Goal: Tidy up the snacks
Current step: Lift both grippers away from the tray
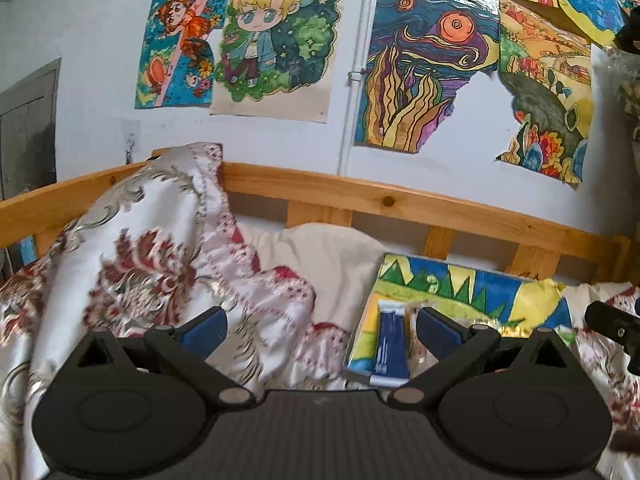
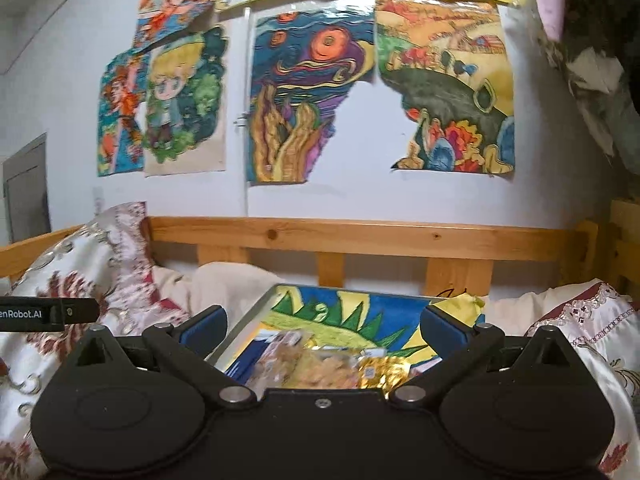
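Note:
Several snacks lie on a colourful painted board [image 1: 460, 292] [image 2: 340, 312] on the bed. In the left wrist view I see a blue packet [image 1: 390, 344] and a clear packet [image 1: 418, 354], partly hidden behind my right finger. In the right wrist view a clear packet of biscuits [image 2: 316, 364], a gold wrapper [image 2: 380, 368] and the blue packet [image 2: 248, 356] show blurred, low between the fingers. My left gripper [image 1: 320, 332] is open and holds nothing, left of the board. My right gripper [image 2: 323, 330] stands wide open above the snacks, holding nothing.
A wooden bed rail [image 1: 400, 204] [image 2: 360, 234] runs behind the board. A patterned satin cover [image 1: 152, 248] is heaped on the left, with a cream pillow [image 1: 328, 252] beside it. Drawings [image 2: 304, 92] hang on the white wall. The other gripper [image 1: 612, 324] [image 2: 48, 312] shows at each view's edge.

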{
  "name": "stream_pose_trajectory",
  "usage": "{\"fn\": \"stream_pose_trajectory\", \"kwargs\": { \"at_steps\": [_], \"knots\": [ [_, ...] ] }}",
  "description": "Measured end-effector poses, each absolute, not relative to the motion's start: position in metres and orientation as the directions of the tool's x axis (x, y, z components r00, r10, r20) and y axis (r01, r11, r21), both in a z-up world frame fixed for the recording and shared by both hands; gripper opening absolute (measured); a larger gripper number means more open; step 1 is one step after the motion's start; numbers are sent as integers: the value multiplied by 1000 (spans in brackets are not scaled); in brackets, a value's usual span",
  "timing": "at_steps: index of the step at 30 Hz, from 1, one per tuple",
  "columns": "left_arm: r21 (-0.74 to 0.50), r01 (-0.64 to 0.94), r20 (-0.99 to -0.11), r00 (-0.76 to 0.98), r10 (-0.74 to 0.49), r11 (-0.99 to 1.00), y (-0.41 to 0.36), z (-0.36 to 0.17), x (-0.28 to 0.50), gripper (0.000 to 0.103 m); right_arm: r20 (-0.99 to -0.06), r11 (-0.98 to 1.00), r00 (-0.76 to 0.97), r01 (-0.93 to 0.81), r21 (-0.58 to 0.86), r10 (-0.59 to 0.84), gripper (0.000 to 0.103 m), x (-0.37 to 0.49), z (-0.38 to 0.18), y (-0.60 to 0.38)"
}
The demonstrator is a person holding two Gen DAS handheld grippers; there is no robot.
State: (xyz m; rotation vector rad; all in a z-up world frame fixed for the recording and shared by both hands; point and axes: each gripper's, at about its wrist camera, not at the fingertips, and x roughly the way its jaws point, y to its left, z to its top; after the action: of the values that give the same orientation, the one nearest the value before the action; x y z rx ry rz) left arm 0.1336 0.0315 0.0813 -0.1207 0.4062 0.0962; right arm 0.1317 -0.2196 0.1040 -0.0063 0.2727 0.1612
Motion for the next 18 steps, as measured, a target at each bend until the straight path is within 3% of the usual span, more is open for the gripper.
{"fn": "stream_pose_trajectory", "kwargs": {
  "at_steps": [18],
  "knots": [
    [-89, -97, -478, 877, 43, 991, 46, 60, 55, 102, -363, 988, 921, -157, -8, 144, 102, 52, 93, -204]
  ]
}}
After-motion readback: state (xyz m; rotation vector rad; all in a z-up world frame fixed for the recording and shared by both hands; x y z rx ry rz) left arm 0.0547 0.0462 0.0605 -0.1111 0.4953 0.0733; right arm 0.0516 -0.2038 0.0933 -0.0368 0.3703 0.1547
